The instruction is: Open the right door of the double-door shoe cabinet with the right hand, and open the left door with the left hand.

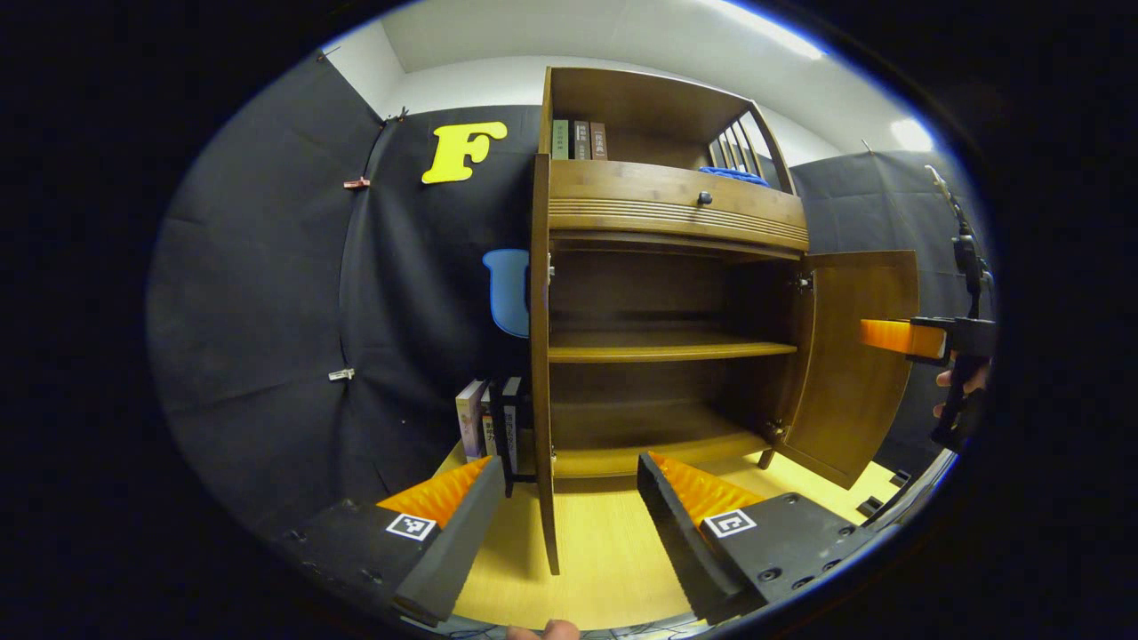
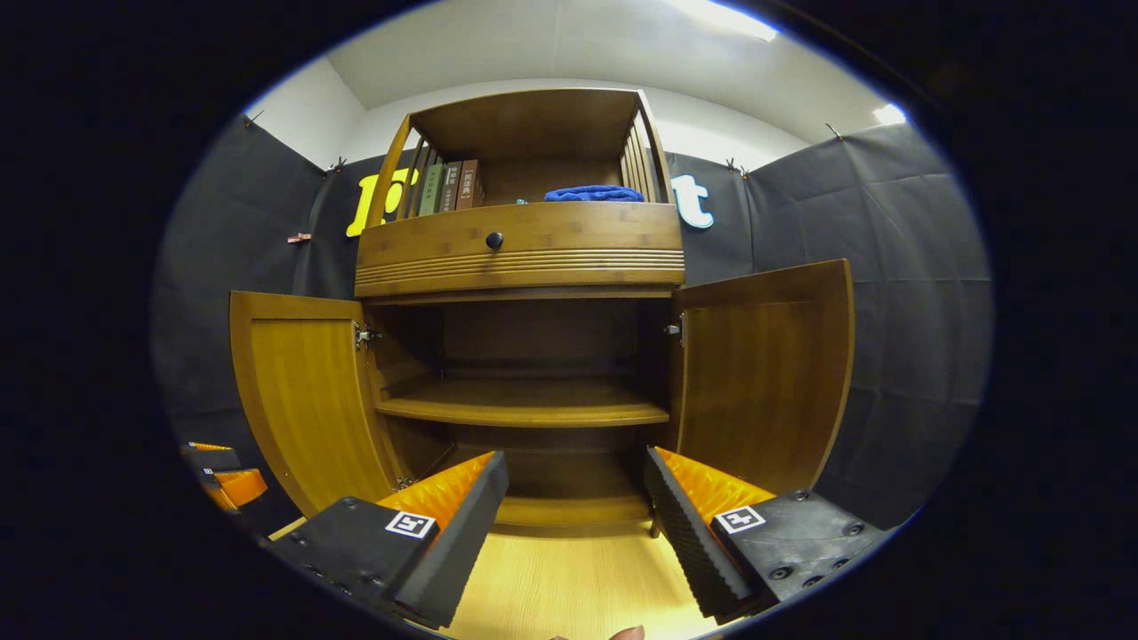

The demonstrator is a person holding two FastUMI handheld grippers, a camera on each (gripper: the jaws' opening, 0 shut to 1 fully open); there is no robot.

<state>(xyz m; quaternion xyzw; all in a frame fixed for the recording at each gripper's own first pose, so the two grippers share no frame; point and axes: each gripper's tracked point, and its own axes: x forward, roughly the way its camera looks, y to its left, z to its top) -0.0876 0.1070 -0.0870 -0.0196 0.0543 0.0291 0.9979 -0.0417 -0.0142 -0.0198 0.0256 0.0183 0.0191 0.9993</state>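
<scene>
The wooden shoe cabinet [image 2: 520, 249] stands with both lower doors swung wide, baring an empty middle shelf [image 2: 524, 404]. In the right gripper view the left door [image 2: 302, 400] and the right door [image 2: 765, 382] flank the opening. My right gripper [image 2: 573, 484] is open in front of it, touching nothing. In the left gripper view the left door [image 1: 540, 356] shows edge-on between my open left gripper's [image 1: 569, 493] fingers, untouched by them. The right door [image 1: 853, 356] stands open, with the right gripper [image 1: 925, 340] and a hand beside its outer edge.
A drawer with a dark knob [image 2: 494, 239] sits above the opening. The top shelf holds books [image 2: 449, 185] and a blue cloth [image 2: 594, 193]. More books [image 1: 487, 418] stand on the pale wooden floor [image 1: 596, 551] left of the cabinet. Black cloth walls enclose the booth.
</scene>
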